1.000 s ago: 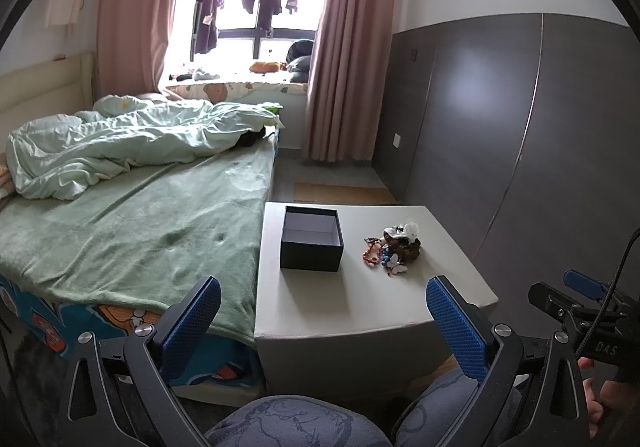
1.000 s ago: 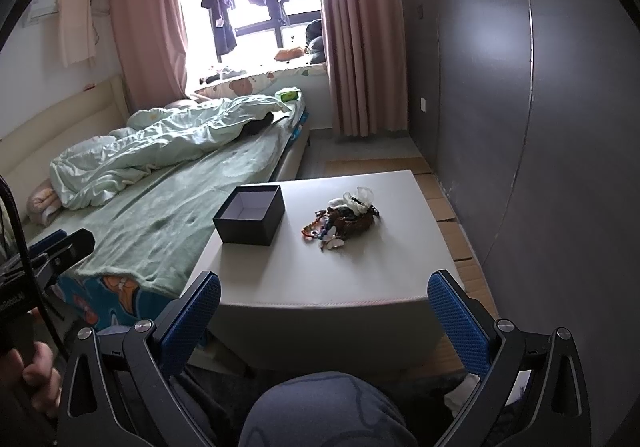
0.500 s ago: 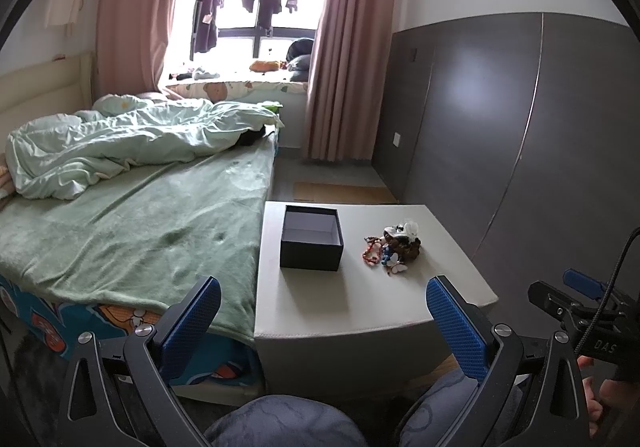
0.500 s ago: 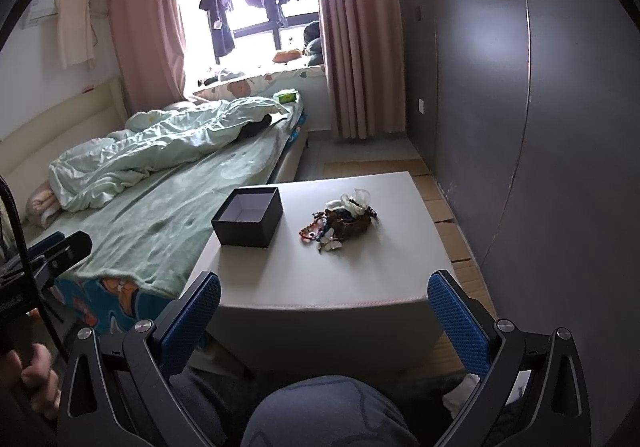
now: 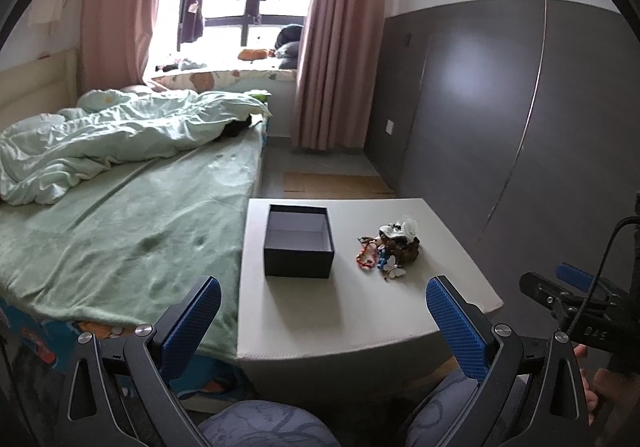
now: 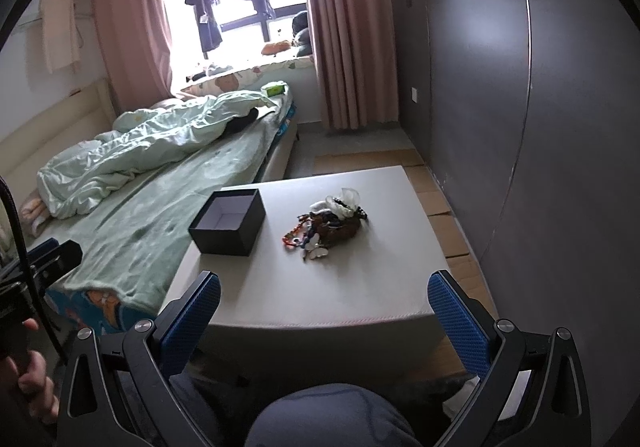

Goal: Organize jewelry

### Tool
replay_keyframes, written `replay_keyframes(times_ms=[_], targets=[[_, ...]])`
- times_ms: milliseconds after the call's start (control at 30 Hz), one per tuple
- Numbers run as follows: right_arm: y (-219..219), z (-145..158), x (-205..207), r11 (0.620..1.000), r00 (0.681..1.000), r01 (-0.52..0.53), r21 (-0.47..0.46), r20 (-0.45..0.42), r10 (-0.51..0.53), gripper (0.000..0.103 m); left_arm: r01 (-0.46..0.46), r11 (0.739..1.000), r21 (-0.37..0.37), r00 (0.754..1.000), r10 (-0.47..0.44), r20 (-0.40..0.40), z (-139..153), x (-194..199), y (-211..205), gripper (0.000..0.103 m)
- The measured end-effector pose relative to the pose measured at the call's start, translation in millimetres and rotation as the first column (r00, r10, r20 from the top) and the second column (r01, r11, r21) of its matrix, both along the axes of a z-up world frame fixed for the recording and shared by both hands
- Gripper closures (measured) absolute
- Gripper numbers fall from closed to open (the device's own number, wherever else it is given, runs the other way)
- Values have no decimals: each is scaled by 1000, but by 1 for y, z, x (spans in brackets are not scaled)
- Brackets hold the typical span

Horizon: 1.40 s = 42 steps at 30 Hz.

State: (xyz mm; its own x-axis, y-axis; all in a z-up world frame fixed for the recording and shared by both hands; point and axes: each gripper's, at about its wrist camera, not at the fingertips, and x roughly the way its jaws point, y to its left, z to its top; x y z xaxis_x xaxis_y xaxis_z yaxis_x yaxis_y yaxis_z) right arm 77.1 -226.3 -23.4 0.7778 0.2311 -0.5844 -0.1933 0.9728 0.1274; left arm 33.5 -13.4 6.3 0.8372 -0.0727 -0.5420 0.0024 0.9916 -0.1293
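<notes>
A white table (image 5: 304, 311) sits in the middle of both views. On it is a dark box (image 5: 298, 241) with no lid. It looks empty. The jewelry (image 5: 390, 249) lies in 1 small pile to the right of the box, near it but not touching.

The left gripper (image 5: 322, 313) is at the bottom of its view, and its jaws are wide apart with nothing in them. The right gripper (image 6: 324, 309) is the same, low in its view and holding nothing. A green bed (image 5: 120, 231) fills the left side.
</notes>
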Motion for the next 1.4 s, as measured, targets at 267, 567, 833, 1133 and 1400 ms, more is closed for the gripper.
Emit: replay_keyframes(times_ms=[267, 567, 833, 1133, 1400], targets=[[-7, -14, 42, 1000, 999, 0, 22, -50, 1, 1, 63, 998, -16, 997, -63, -43, -11, 51, -9, 4], [-18, -32, 99, 994, 990, -1, 106, -140, 16, 11, 125, 991, -51, 987, -129, -100, -23, 109, -19, 16], [-10, -53, 159, 988, 968, -54, 142, -235, 86, 16, 150, 982, -111, 972, -167, -165, -37, 158, -19, 31], [6, -75, 224, 987, 935, -83, 138, -332, 125, 20, 111, 985, -132, 970, -136, -200, -43, 203, -11, 33], [22, -106, 271, 990, 891, -83, 114, -437, 125, 42, 103, 987, -121, 965, -129, -230, -49, 239, -6, 33]])
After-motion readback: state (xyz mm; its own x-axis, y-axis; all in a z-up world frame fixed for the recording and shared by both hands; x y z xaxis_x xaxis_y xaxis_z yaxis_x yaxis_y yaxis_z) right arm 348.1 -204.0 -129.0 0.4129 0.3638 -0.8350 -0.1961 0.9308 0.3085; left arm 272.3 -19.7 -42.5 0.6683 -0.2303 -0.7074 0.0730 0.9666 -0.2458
